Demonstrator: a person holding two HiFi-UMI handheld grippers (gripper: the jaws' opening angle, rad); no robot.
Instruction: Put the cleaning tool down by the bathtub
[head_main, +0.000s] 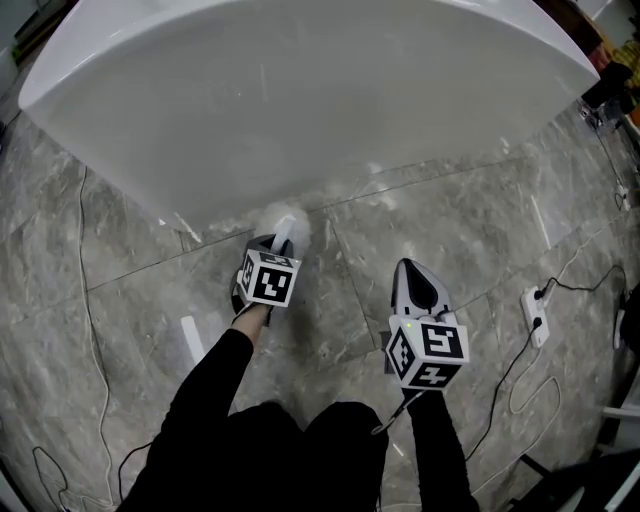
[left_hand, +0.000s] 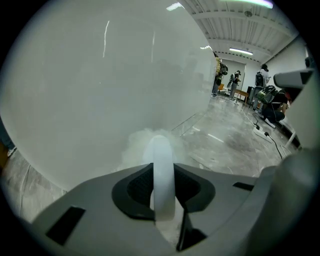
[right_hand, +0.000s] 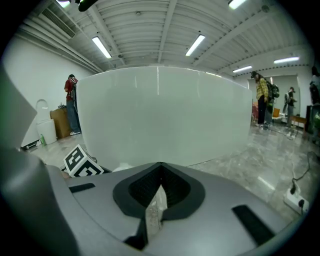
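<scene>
Two grippers are in our hands over a grey marbled stone-tile floor (head_main: 120, 230), just in front of the large, smooth white bathtub (head_main: 300, 90). Our left gripper (head_main: 283, 238) pinches the white plastic cleaning tool (left_hand: 161, 165) by its rounded handle, which stands upright between the dark ribbed pads. Beyond the jaws the tool's fluffy white head (head_main: 285, 220) sits low at the foot of the tub's curved outer wall. We cannot tell whether it touches the floor or the tub.

Our right gripper (head_main: 415, 275) is beside the left one, a little farther back from the tub and well apart from the tool. Its jaws are pressed together at the tips with nothing between them, and only a sliver of floor shows through lower down. A white power strip (head_main: 536, 317) with a black plug lies on the tiles off to our right, with thin cables (head_main: 520, 380) trailing near it.
</scene>
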